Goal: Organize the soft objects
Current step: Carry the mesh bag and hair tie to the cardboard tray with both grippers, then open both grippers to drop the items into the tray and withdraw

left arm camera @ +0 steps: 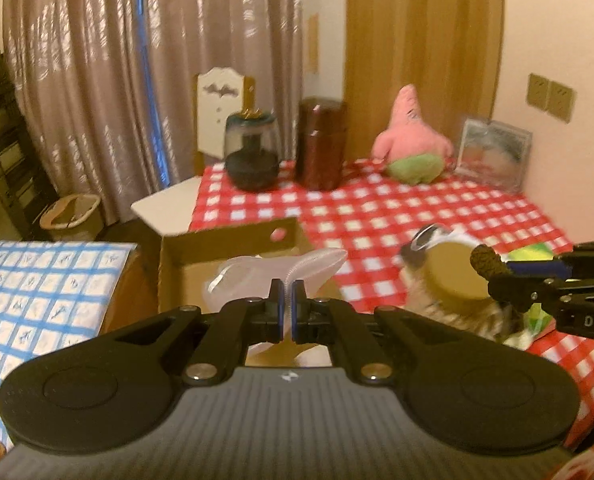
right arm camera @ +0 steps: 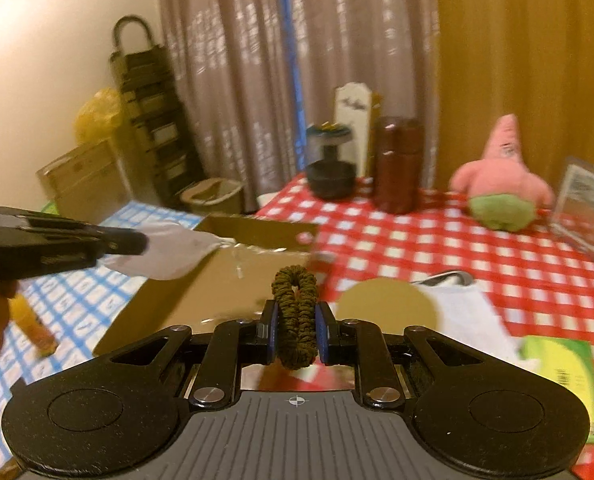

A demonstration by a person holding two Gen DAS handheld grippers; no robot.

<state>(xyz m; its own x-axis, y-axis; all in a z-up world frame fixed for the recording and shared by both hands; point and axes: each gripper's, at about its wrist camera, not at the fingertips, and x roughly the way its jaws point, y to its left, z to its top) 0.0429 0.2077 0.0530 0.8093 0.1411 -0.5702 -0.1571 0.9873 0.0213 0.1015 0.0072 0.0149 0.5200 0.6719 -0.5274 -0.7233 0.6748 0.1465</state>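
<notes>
My left gripper (left arm camera: 288, 294) is shut on the gathered edge of a thin translucent white cap (left arm camera: 257, 276), which hangs over an open cardboard box (left arm camera: 225, 244). In the right wrist view the same gripper (right arm camera: 143, 243) comes in from the left with the cap (right arm camera: 169, 254) at the box's (right arm camera: 257, 234) near-left corner. My right gripper (right arm camera: 295, 320) is shut on a dark olive scrunchie (right arm camera: 295, 308), just right of the box; it also shows at the right edge as the right gripper (left arm camera: 497, 278) with the scrunchie (left arm camera: 486, 261). A pink star plush (left arm camera: 411, 140) sits at the table's back.
On the red checked tablecloth (left arm camera: 377, 212) stand a dark glass jar (left arm camera: 251, 152), a brown canister (left arm camera: 321, 144) and a picture frame (left arm camera: 493, 156). A tan round disc (right arm camera: 385, 304), white cloth (right arm camera: 469, 312) and green packet (right arm camera: 557, 368) lie close by. A blue checked cloth (left arm camera: 37, 300) lies left.
</notes>
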